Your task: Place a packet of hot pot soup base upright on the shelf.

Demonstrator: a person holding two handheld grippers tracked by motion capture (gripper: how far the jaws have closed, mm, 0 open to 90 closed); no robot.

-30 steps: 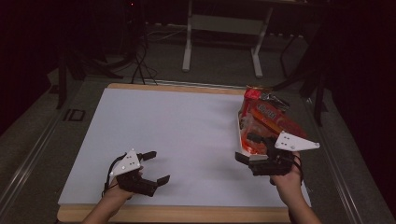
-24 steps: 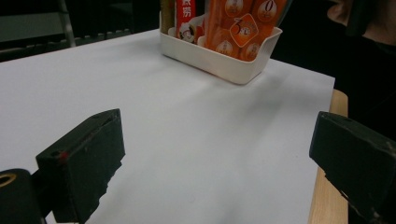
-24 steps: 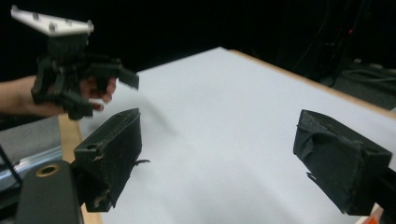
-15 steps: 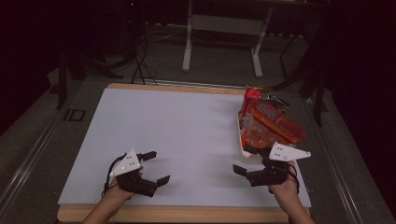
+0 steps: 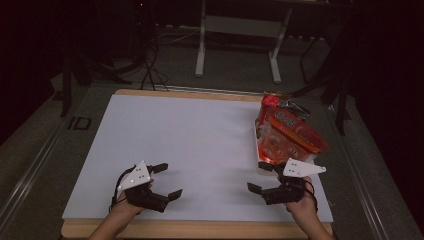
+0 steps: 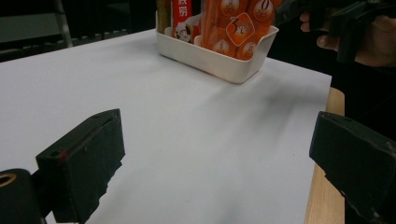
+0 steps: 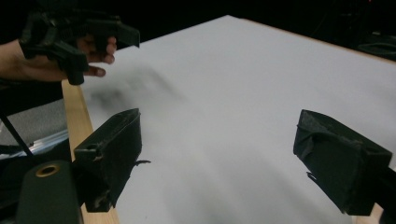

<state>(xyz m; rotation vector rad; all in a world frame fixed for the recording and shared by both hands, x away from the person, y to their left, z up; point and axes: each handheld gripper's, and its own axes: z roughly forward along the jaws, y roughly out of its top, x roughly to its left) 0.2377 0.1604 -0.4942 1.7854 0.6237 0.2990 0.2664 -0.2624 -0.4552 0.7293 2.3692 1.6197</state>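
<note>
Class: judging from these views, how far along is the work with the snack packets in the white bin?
Done: orange snack packets stand in the white bin. In hand: nothing; left gripper and right gripper hover open near the table's front edge. Left: cannot tell.

Looks like a lab or recording studio: dim, dark surroundings, a wooden table [image 5: 200, 231] covered by a plain white sheet [image 5: 190, 145], loose cables [image 5: 150, 75] on the grey floor, and a metal stand [image 5: 235, 30] behind.
</note>
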